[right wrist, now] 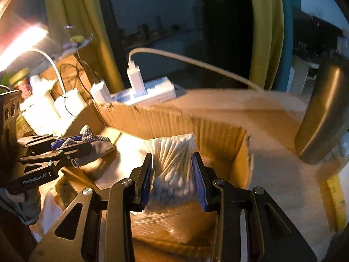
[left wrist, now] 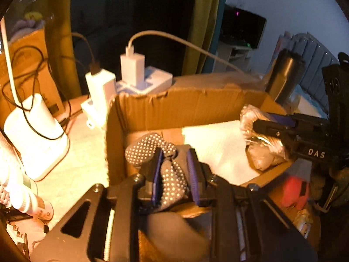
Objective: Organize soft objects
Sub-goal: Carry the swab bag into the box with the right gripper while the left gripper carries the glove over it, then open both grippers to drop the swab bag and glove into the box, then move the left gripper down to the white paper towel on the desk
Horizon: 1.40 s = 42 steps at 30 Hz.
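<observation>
Over the open box (left wrist: 174, 107), the left hand-held gripper (left wrist: 174, 172) pinches a dotted glove (left wrist: 152, 150); the right hand-held gripper (right wrist: 172, 174) pinches a bag of swabs (right wrist: 172, 159).

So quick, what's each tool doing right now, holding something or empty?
Left tool: closed on a grey dotted sock, over the cardboard box.
Right tool: closed on a clear bag of cotton swabs, over the same box.
</observation>
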### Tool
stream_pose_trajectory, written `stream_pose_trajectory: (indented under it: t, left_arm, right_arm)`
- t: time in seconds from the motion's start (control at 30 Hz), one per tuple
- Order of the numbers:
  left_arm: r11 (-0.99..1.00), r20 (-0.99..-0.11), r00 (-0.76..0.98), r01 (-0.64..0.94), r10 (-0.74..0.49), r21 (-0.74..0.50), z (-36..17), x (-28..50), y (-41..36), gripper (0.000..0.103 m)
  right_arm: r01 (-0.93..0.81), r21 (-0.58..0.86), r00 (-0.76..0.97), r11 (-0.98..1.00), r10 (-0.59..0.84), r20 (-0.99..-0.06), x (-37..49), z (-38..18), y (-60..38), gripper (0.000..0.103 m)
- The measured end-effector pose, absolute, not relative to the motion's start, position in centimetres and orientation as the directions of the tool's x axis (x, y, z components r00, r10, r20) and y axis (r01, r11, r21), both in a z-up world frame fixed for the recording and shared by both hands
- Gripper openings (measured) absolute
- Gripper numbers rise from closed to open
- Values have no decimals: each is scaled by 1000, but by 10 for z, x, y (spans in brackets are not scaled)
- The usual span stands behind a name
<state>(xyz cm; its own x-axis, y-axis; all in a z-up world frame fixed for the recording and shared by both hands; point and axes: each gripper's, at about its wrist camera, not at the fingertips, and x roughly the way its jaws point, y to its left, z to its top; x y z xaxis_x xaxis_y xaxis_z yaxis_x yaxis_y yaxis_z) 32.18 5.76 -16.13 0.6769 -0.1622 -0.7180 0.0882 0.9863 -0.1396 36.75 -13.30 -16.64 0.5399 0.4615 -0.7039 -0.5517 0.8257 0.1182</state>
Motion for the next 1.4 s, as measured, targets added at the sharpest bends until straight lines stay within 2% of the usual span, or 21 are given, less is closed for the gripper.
stream_pose_trajectory:
  t: [0.2, 0.27, 0.33, 0.37, 0.43, 0.47, 0.5, 0.67, 0.73, 1.17, 1.4]
  left_arm:
    - [989, -726, 672, 89, -146, -117, -162, 320, 52, 30]
    - [989, -730, 668, 90, -144, -113, -161, 321, 52, 30]
    - [990, -729, 670, 88, -141, -110, -158, 318, 51, 31]
    - [990, -726, 673, 89, -142, -110, -156, 318, 52, 32]
    - [988, -716, 682, 97, -154, -119, -149, 315, 51, 43]
    - [987, -708, 688, 98, -158, -125, -146, 313, 51, 61]
    - [986, -695, 700, 99, -164, -134, -140, 309, 51, 67]
    - [988, -659, 736, 96, -154, -123, -120, 294, 50, 67]
    - [988, -648, 747, 92, -149, -121, -114, 287, 50, 68]
    - [985, -578, 797, 135, -175, -112, -79, 236, 38, 68]
    - [981, -544, 816, 159, -195, -112, -70, 206, 30, 70]
  right_arm:
    - [-546, 105, 547, 831, 449, -706, 364, -167, -133, 39]
    - [-542, 105, 545, 834, 444, -711, 363, -166, -132, 42]
    - [-536, 97, 551, 839, 434, -713, 362, -164, -131, 52]
    - [-533, 95, 556, 841, 433, -709, 360, -162, -132, 53]
    - [-529, 96, 563, 843, 434, -703, 358, -158, -134, 56]
    - [-528, 94, 571, 844, 435, -697, 356, -154, -134, 58]
    - [-528, 94, 574, 844, 436, -693, 354, -151, -135, 63]
    - [-524, 80, 614, 848, 441, -655, 339, -132, -142, 67]
    - [-524, 68, 626, 849, 439, -644, 331, -126, -144, 71]
    - [-513, 38, 673, 858, 428, -604, 280, -107, -157, 75]
    - [-512, 27, 690, 858, 430, -583, 253, -101, -168, 81]
